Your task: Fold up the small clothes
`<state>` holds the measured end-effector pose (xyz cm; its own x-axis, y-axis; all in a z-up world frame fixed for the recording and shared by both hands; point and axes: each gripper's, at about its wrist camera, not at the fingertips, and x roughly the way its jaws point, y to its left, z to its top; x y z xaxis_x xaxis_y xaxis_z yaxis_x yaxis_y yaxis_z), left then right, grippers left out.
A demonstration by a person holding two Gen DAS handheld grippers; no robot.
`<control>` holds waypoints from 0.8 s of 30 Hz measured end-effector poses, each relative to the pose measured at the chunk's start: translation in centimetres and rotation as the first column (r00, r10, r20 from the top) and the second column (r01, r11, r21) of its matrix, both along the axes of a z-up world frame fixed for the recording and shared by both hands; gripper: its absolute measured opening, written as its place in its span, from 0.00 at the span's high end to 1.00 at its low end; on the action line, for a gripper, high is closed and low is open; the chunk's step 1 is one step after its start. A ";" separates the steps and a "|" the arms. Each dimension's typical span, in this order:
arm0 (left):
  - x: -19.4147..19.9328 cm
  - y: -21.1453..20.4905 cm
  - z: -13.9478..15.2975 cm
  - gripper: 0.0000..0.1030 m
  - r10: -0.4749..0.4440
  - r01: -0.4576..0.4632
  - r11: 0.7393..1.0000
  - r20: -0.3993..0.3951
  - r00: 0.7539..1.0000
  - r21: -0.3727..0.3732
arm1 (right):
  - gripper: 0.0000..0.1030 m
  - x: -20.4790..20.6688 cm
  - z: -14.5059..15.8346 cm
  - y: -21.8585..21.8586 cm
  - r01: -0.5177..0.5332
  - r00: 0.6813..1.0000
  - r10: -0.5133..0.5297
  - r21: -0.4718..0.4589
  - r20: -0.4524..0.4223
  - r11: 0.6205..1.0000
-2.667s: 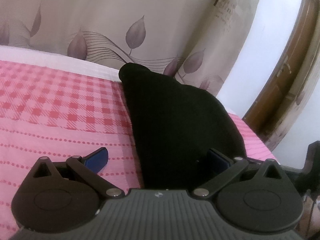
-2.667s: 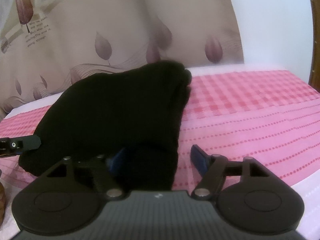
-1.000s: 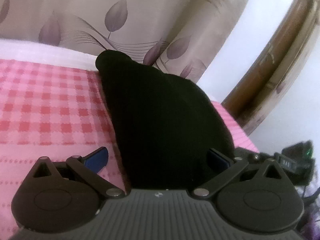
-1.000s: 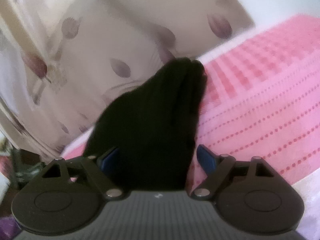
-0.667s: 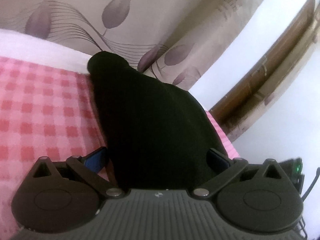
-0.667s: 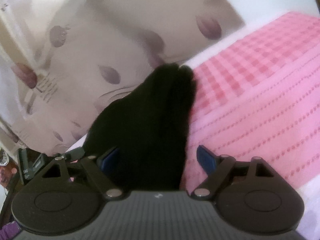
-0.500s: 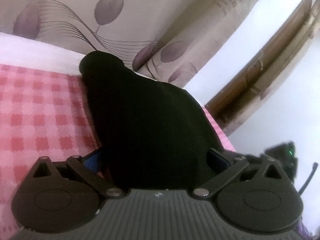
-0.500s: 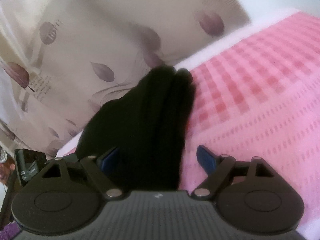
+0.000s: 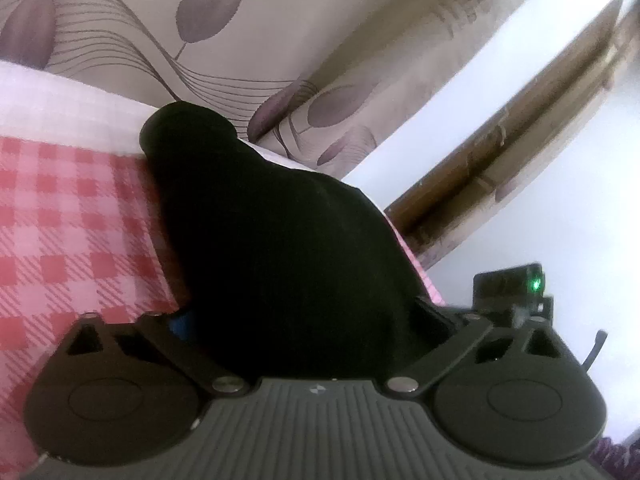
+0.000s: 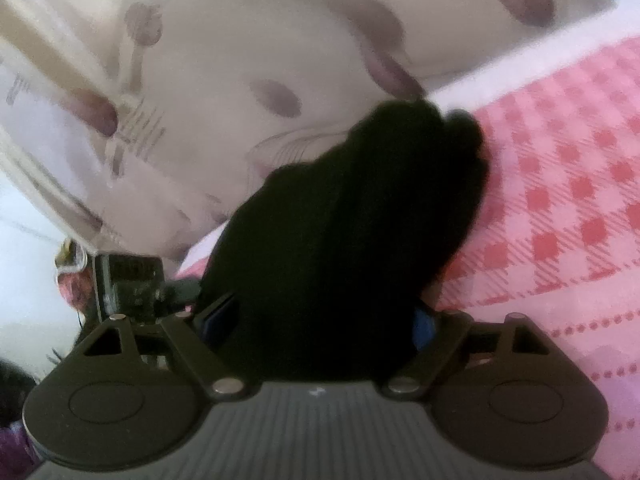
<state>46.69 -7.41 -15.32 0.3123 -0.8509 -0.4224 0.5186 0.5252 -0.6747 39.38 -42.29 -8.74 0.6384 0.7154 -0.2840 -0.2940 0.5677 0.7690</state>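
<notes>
A folded black garment [image 9: 280, 240] lies on the pink checked bed cover [image 9: 60, 220], its far tip near the curtain. My left gripper [image 9: 306, 316] is at the garment's near end. Its jaws are closing, the cloth fills the gap, and both pads press into it. In the right wrist view the same black garment [image 10: 352, 208] fills my right gripper [image 10: 320, 320], whose jaws stand wide. The cloth reaches both blue pads and partly hides them. No squeeze shows there. Each gripper's body appears at the edge of the other's view: the right one [image 9: 512, 292], the left one [image 10: 128, 280].
A beige curtain with purple leaves [image 9: 240, 20] hangs right behind the bed. A brown wooden frame [image 9: 500, 152] stands at the right past the bed's edge. The checked bed cover [image 10: 560, 220] stretches away to the right of the garment.
Both grippers moved forward onto the garment and turned. The left jaws narrowed on the cloth. The cloth, once beside the right gripper's right pad, now fills its gap.
</notes>
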 end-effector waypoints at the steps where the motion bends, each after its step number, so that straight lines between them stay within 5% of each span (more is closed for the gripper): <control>1: 0.0 0.1 0.0 0.15 0.006 -0.006 1.000 -0.006 1.000 0.006 | 0.16 0.2 0.0 0.2 -0.001 1.000 0.001 -0.005 0.002 1.000; 9: -0.9 -0.7 0.4 0.37 0.066 -0.070 0.991 0.041 0.997 0.110 | 0.00 0.8 0.4 2.5 0.029 0.997 -0.023 -0.072 0.079 0.997; 24: -2.4 -2.2 0.8 0.33 0.072 -0.109 0.971 0.175 0.982 0.213 | 0.00 0.3 0.8 3.7 0.047 0.992 -0.025 -0.191 0.120 0.980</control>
